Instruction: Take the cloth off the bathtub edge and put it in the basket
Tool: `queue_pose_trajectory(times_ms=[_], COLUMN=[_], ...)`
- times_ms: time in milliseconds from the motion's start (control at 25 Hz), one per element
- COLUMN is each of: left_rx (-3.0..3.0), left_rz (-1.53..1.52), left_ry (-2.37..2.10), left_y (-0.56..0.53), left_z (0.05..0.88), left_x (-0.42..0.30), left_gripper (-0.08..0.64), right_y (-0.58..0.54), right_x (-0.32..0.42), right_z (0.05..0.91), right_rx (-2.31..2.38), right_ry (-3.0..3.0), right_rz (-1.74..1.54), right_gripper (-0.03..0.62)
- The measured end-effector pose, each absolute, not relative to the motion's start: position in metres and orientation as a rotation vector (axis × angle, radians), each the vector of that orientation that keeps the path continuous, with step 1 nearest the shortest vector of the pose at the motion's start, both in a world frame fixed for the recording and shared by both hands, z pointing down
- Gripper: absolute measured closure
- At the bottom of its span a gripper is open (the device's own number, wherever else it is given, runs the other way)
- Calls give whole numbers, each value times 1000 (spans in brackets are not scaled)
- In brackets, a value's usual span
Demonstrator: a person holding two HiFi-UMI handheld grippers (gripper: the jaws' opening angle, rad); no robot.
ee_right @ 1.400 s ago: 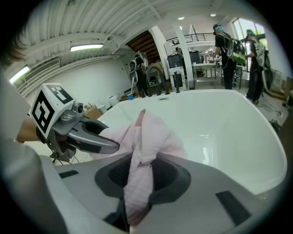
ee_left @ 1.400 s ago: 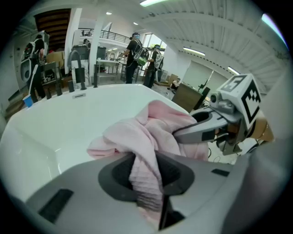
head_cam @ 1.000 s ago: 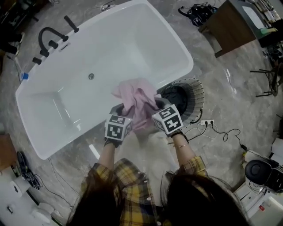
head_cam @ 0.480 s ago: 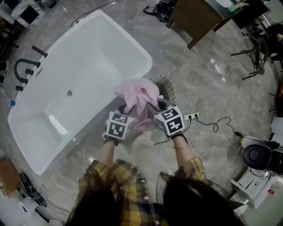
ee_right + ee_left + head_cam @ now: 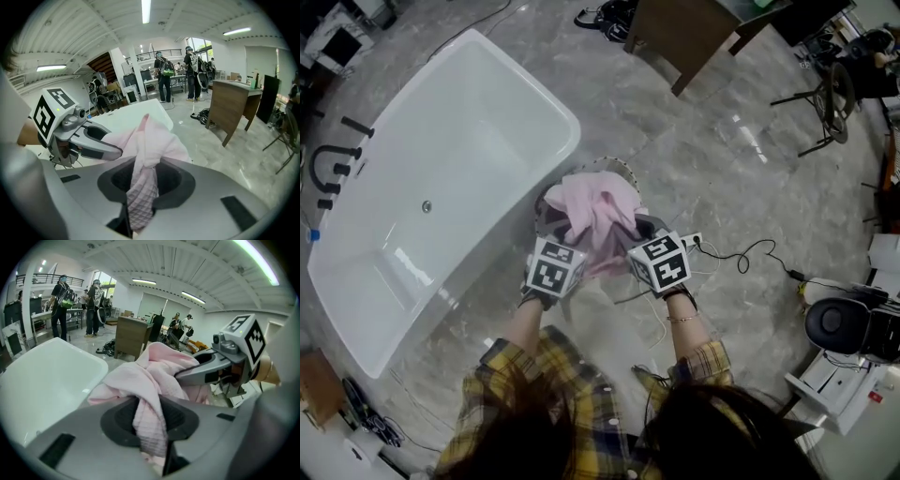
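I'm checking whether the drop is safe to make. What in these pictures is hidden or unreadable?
- Inside of the basket: head view, the pink cloth covers most of it; neither gripper view shows the basket.
- Gap between pink cloth and basket: the head view looks steeply down, so the height is unreadable.

We look down on a glossy grey marble floor (image 5: 712,150) around a brown wooden desk (image 5: 680,33). Black cables (image 5: 602,14) lie tangled beside the desk, and a black chair (image 5: 830,98) stands near its other side. Above the desk, strip lights (image 5: 146,9) run along a white ribbed ceiling (image 5: 93,33).
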State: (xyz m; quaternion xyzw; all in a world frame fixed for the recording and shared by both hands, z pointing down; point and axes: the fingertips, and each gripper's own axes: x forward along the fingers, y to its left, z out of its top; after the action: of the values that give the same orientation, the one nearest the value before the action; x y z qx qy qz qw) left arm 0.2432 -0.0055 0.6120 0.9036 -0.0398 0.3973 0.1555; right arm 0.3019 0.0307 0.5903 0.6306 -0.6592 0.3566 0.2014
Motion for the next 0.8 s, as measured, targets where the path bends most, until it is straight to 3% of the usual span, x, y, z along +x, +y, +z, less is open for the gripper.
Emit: queue_pose_trajectory(times_ms=[800], left_rx=[2579], left_rz=[1320], left_ry=[120], left_y=[-16], left_z=[674], left_x=[247], left_gripper=[456], right_y=[33], right_x=[305], right_z=[663], right_rx=[1922], right_ry=[-1707], right_rz=[1176], right_gripper=[493])
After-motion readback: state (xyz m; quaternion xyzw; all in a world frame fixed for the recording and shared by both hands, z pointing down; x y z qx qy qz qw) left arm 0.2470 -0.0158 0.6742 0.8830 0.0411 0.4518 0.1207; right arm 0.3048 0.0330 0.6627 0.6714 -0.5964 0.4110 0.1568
